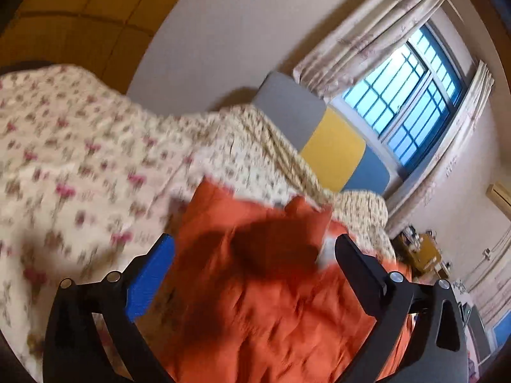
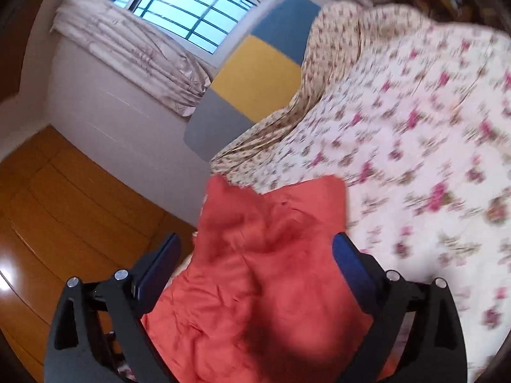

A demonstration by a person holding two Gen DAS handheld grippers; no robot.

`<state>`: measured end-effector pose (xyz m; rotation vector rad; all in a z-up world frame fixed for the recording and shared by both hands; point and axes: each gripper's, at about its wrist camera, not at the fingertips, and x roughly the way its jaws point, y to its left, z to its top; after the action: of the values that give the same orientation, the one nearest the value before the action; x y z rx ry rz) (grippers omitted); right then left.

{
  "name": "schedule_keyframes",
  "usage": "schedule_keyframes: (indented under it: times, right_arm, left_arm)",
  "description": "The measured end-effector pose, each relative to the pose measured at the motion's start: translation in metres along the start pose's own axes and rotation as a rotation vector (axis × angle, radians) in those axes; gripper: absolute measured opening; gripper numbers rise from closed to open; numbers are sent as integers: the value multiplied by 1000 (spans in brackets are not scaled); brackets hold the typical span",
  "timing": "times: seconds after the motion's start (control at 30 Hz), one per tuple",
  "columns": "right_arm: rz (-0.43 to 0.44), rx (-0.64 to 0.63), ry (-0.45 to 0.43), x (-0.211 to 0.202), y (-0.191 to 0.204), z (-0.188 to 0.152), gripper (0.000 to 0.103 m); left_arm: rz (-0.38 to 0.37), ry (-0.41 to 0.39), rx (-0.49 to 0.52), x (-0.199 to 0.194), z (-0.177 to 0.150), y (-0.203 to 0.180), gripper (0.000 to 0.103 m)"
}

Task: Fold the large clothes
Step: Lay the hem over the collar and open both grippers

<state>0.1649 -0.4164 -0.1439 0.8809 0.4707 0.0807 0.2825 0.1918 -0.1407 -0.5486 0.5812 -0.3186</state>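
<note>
Orange garment (image 1: 265, 287) on the floral bed (image 1: 80, 159), lying between the spread-apart fingers of both the left gripper (image 1: 255, 252) and right gripper (image 2: 257, 252), neither clamping it.

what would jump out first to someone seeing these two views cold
The bright orange garment grabs the eye first, bunched on the floral bedspread and filling the space between the open fingers of the left gripper and the right gripper. Next comes the grey, yellow and blue panelled headboard at the bed's end, below the barred window glowing with daylight.
</note>
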Motion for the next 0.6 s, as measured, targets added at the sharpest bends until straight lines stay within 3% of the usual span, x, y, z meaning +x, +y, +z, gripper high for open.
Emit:
schedule_keyframes:
  times: [0.13,0.23,0.3,0.33,0.37,0.43,0.53,0.6]
  right_arm:
    - [-112,-83,128,1,-12,-29,96]
    - [-122,-90,218,13,-21,-52,95]
    - [-133,-86,226,20,-18,-60,86]
    - [-150,-97,227,22,-14,-62,74]
    - [-149,-94,234,23,-14,-63,57]
    - [-123,-73,247,21,-11,-63,43]
    - [-132,-125,255,12,-2,-65,34]
    - [-133,-143,256,5,3,-67,32]
  left_arm:
    - [18,81,56,-1,-38,7,100]
    - [-3,165,77,12,-66,7,100]
    - [7,181,119,22,-76,-1,100]
    - [15,186,132,25,-78,-3,97]
    - [22,201,139,29,-79,-7,84]
    - [37,237,139,34,-82,-12,68]
    - [31,260,165,27,-83,-19,47]
    - [22,268,177,17,-84,-23,39]
